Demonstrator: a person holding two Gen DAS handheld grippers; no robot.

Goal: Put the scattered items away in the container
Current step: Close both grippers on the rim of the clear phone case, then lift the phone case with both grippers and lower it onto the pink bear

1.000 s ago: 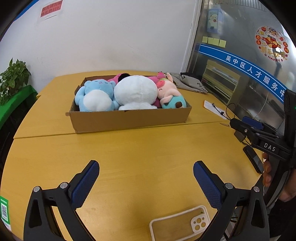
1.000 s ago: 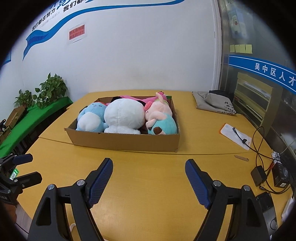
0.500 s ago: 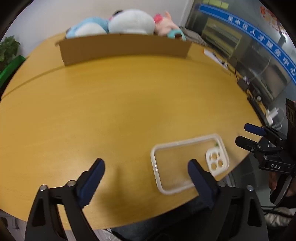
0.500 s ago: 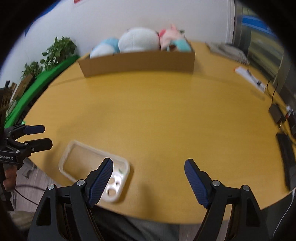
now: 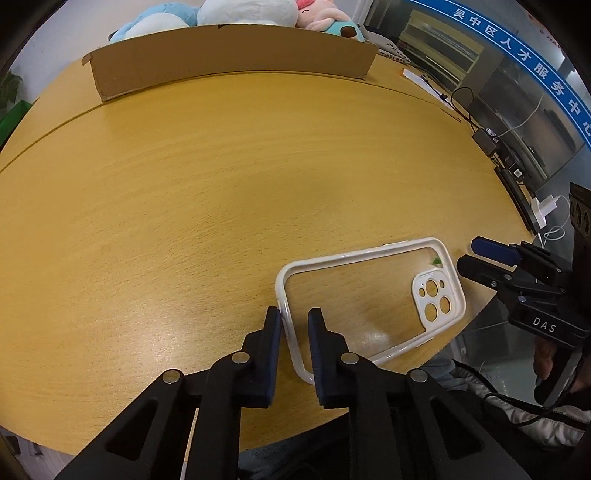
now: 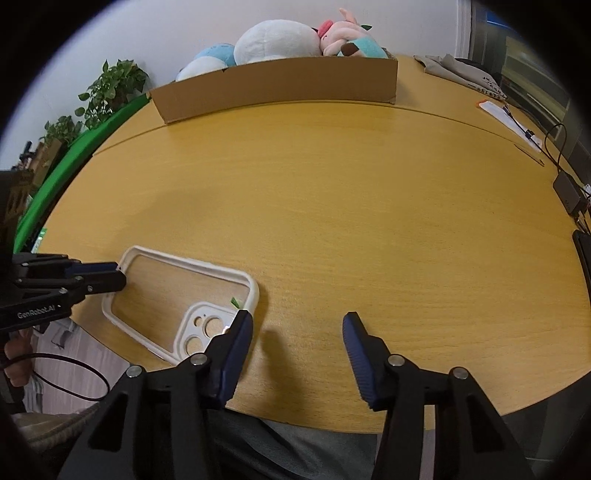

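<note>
**Left gripper straddled the case rim**

The left gripper (image 5: 294,322) had its fingers narrowed around the short end rim of the phone case (image 5: 369,299), one inside, one outside; full contact was hard to judge. The case lay flat at the table (image 5: 221,184) edge, at about 4 o'clock in the left view. The right gripper (image 6: 297,332) was spread wide, holding nothing, just beside the case's camera end. The box (image 6: 277,88) of plush toys (image 6: 277,40) stood at 12 o'clock, well apart.

I'm over a round yellow wooden table (image 6: 369,206), white wall (image 6: 177,33) behind, potted plants (image 6: 110,88) on a green ledge (image 6: 55,184) left, glass partition (image 5: 517,92) right.
</note>
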